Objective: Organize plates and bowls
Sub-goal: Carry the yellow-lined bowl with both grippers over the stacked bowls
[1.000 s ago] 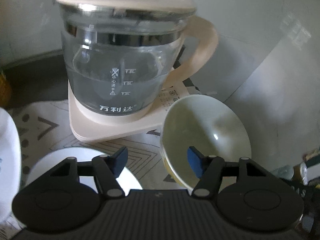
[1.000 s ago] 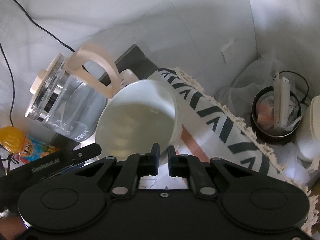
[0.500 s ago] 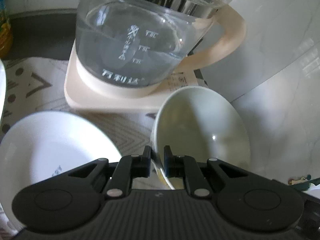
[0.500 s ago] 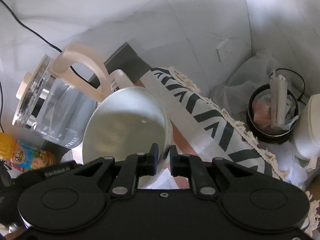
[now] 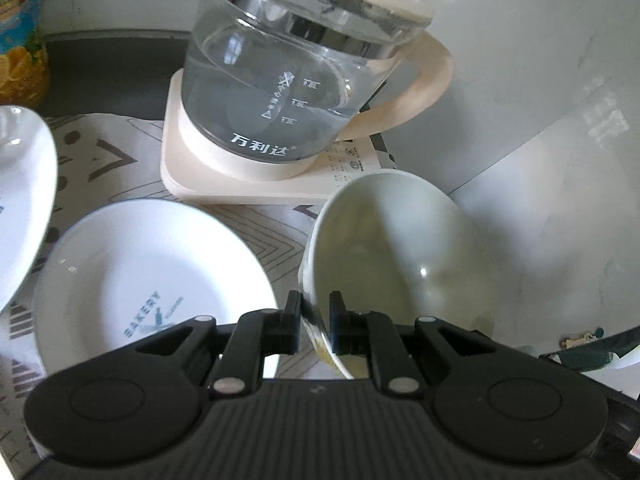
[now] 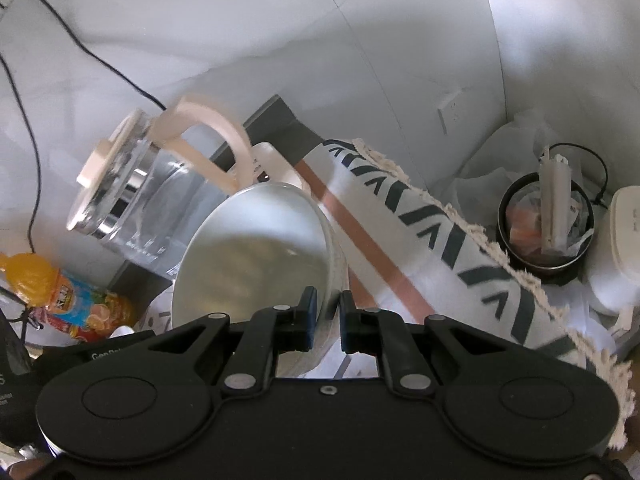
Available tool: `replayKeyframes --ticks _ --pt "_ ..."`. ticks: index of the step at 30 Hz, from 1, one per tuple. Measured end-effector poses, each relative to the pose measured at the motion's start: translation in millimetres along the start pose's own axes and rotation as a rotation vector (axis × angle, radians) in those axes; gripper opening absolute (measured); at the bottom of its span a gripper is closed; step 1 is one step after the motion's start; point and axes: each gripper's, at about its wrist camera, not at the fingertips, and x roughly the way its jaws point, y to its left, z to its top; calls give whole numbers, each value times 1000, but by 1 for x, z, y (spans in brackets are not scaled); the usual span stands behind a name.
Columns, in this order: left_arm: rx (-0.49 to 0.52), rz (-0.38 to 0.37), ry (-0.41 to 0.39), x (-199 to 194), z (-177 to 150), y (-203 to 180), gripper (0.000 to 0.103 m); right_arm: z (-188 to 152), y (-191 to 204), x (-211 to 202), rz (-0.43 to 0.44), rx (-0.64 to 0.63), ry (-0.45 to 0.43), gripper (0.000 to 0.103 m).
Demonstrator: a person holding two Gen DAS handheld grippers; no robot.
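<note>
A pale green bowl [image 5: 400, 248] hangs tilted in front of the glass kettle, its opening facing the left wrist camera. My left gripper [image 5: 316, 312] is shut on its near rim, one pad inside and one outside. In the right wrist view the same bowl [image 6: 256, 248] is clamped at its rim by my right gripper [image 6: 328, 312], also shut. A white plate [image 5: 152, 272] printed BAKERY lies on the patterned cloth to the left of the bowl. The edge of another white plate [image 5: 20, 184] shows at far left.
A glass kettle [image 5: 288, 80] on a cream base stands just behind the bowl, its handle toward the wall. An orange juice bottle [image 6: 68, 296] is at the left. A fringed cloth [image 6: 420, 232], a black pot [image 6: 544, 232] with packets and a white container [image 6: 624, 232] sit to the right.
My left gripper went from open beside the bowl to shut on its rim. The bowl has risen a little, and the BAKERY plate has come into the left view. The right gripper kept its hold.
</note>
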Motion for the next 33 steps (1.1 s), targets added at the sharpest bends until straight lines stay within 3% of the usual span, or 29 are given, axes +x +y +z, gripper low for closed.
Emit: replayKeyframes --ticks 18,33 --pt "39 -40 -53 -87 -47 23 12 -62 28 -74 46 -20 -94 12" --pt "55 -63 -55 -132 -79 38 12 -102 43 -116 60 -31 -135 12"
